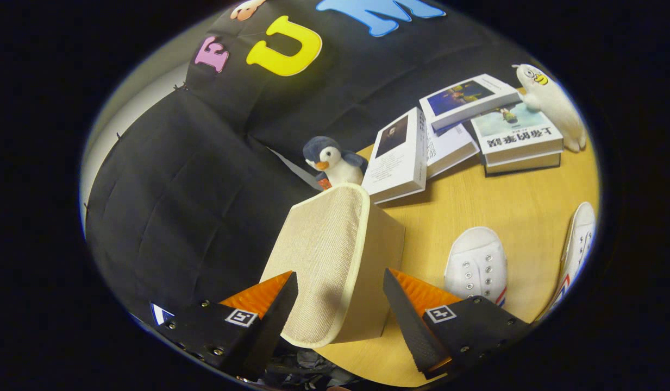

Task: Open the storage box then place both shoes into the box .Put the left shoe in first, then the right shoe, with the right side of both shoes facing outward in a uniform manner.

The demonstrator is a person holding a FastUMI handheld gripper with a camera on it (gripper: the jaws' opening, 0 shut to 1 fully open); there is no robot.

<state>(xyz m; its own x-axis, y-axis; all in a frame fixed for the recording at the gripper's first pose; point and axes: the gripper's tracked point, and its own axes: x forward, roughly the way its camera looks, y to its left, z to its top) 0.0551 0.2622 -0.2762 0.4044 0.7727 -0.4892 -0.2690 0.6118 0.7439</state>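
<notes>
A toy penguin (335, 161) sits at the table's (476, 201) far left edge, by the booth wall. The beige fabric storage box (340, 260) stands at the near left edge, its lid (321, 260) rising between the fingers of the gripper (340, 309), which are spread wide and press on nothing; the lid's long axis runs away from them. Two white shoes (476, 263) (576, 244) lie right of the box. Books (468, 130) are stacked toward the far right corner, beside a white plush (552, 103); one cover carries Chinese characters, upside down.
</notes>
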